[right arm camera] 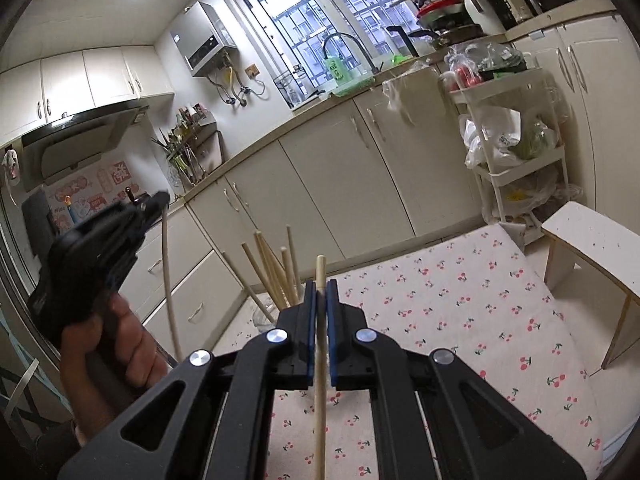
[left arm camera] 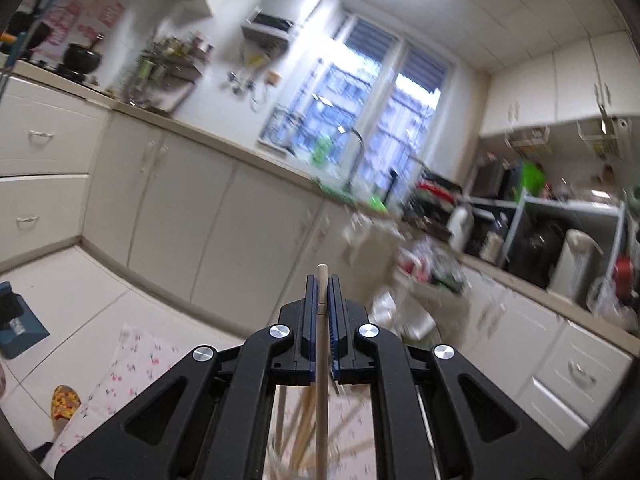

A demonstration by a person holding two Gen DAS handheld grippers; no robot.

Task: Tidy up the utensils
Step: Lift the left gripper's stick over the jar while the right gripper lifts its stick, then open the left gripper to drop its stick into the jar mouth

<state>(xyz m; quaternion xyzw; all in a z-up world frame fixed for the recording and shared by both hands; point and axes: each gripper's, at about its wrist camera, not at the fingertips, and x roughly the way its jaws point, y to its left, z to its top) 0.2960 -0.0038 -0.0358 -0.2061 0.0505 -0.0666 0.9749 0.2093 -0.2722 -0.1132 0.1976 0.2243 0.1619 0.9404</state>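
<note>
My left gripper is shut on a wooden chopstick that runs down between its pads. Below it several chopsticks stand in a clear glass, blurred. My right gripper is shut on another wooden chopstick. In the right wrist view the left gripper is at the left, held in a hand, with its chopstick hanging down. Several chopsticks stand in a clear glass on the cherry-print tablecloth, just ahead of my right gripper.
Kitchen cabinets and a counter with sink run behind the table. A white trolley with bags stands at the right. A small white stool stands on the table's right edge. A blue box lies on the floor.
</note>
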